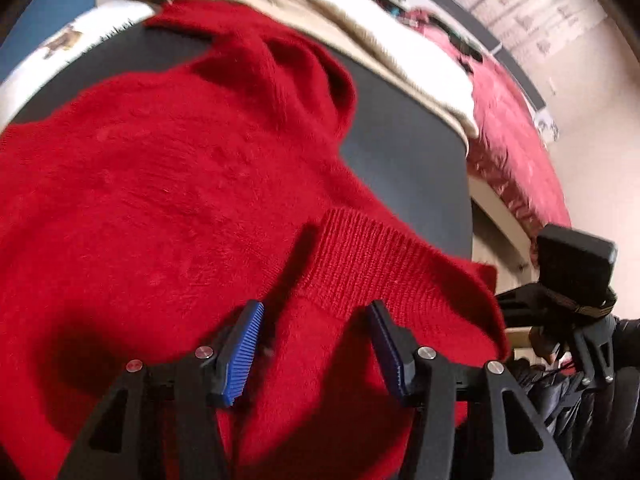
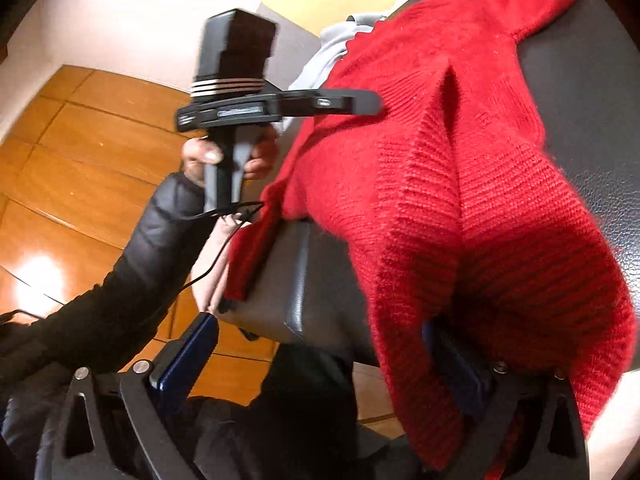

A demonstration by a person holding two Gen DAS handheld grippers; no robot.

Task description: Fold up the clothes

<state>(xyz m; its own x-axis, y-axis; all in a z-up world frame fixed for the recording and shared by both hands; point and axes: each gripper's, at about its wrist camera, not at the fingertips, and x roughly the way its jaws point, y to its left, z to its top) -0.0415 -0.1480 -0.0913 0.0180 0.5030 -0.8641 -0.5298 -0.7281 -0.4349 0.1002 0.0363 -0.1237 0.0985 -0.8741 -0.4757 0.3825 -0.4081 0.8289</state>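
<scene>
Left wrist view: red sweater (image 1: 168,184) spread over the dark bench (image 1: 404,148), just ahead of and under the left gripper (image 1: 316,344); jaws wide apart, nothing pinched, ribbed hem (image 1: 384,256) rising between and just beyond the blue pads (image 1: 240,356). Right wrist view: same sweater (image 2: 460,184) draped off the bench edge (image 2: 296,280), ribbed band hanging over the right-hand jaw of the right gripper (image 2: 332,356); jaws spread wide, cloth resting on one finger only, not clamped. Left gripper (image 2: 288,104) seen beyond, up and to the left of the jaws, person's hand (image 2: 208,160) on its handle. Likely handling: soft, fuzzy, floppy knit, light, no stiffness, prone to sag and stretch when lifted at one point. Best hold probably on the firmer ribbed hem, one corner per gripper, pinched deep enough to catch both layers.
</scene>
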